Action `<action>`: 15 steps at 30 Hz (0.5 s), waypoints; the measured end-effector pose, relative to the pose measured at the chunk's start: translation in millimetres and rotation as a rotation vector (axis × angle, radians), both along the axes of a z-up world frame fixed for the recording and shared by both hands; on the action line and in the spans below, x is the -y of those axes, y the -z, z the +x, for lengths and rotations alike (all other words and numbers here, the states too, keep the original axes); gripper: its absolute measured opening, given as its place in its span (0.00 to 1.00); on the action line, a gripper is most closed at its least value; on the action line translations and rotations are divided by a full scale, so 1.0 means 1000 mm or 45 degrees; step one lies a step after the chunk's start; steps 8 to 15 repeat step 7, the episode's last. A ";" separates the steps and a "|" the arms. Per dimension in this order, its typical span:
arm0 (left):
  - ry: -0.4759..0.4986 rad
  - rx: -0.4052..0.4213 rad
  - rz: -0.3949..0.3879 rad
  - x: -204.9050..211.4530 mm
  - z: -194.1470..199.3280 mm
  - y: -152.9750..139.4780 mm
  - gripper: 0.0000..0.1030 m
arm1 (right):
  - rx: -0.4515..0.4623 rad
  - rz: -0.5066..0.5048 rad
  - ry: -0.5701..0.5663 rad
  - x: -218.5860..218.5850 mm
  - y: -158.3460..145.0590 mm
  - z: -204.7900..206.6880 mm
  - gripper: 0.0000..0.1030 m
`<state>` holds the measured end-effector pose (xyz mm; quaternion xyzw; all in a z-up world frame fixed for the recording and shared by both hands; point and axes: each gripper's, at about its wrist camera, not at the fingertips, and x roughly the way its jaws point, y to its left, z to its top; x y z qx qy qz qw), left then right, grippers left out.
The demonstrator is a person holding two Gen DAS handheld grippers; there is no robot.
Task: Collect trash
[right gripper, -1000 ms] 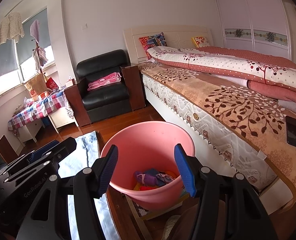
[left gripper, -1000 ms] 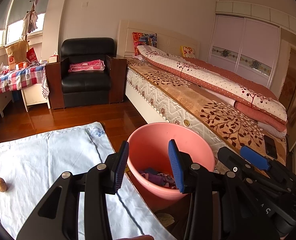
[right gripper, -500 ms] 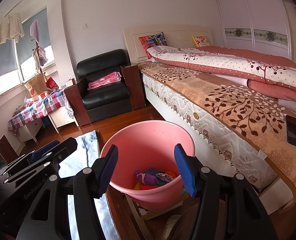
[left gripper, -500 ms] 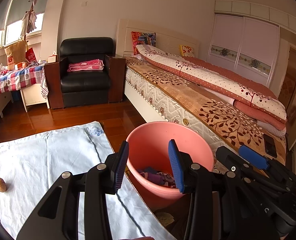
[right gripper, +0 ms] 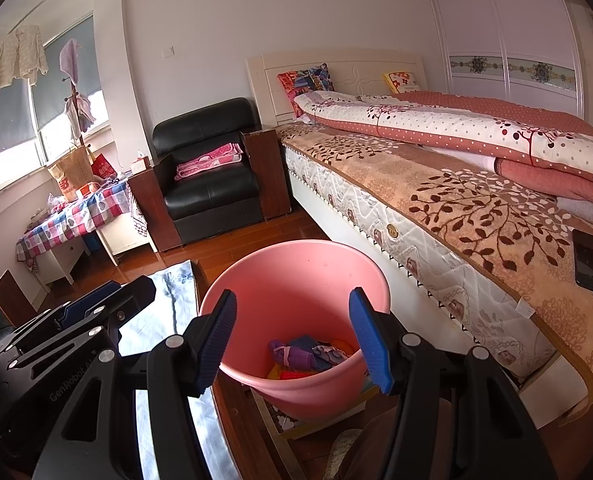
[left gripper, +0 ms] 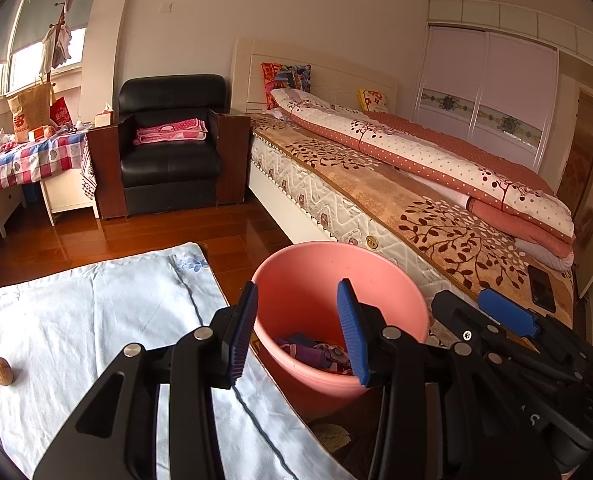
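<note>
A pink plastic bucket [left gripper: 336,280] [right gripper: 296,276] stands on the floor beside the bed, with colourful wrappers [left gripper: 316,356] [right gripper: 308,356] lying at its bottom. My left gripper [left gripper: 296,332] hangs open over the bucket's near rim, nothing between its blue pads. My right gripper [right gripper: 292,336] is open too, above the bucket, jaws empty. Two walnuts [left gripper: 1,370] lie on the pale blue cloth [left gripper: 96,320] at the far left of the left wrist view. Each gripper shows at the edge of the other's view.
A bed [right gripper: 456,200] with a folded quilt runs along the right, a black phone [right gripper: 588,262] near its edge. A black armchair [left gripper: 170,148] stands at the back, a checked-cloth table [left gripper: 24,160] to its left. Wooden floor lies between.
</note>
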<state>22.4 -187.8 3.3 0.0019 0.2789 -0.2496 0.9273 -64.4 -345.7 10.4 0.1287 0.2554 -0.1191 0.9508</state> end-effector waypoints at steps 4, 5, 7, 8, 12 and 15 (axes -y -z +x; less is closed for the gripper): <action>-0.004 -0.014 0.007 -0.001 0.001 0.001 0.40 | -0.002 0.002 -0.001 0.000 0.000 0.000 0.56; -0.006 -0.015 0.006 -0.001 0.002 0.001 0.40 | -0.002 0.001 -0.002 0.000 0.000 0.000 0.56; -0.007 -0.018 0.003 -0.002 0.003 0.000 0.40 | -0.002 -0.001 -0.002 0.000 0.000 0.000 0.56; -0.007 -0.018 0.003 -0.002 0.003 0.000 0.40 | -0.002 -0.001 -0.002 0.000 0.000 0.000 0.56; -0.007 -0.018 0.003 -0.002 0.003 0.000 0.40 | -0.002 -0.001 -0.002 0.000 0.000 0.000 0.56; -0.007 -0.018 0.003 -0.002 0.003 0.000 0.40 | -0.002 -0.001 -0.002 0.000 0.000 0.000 0.56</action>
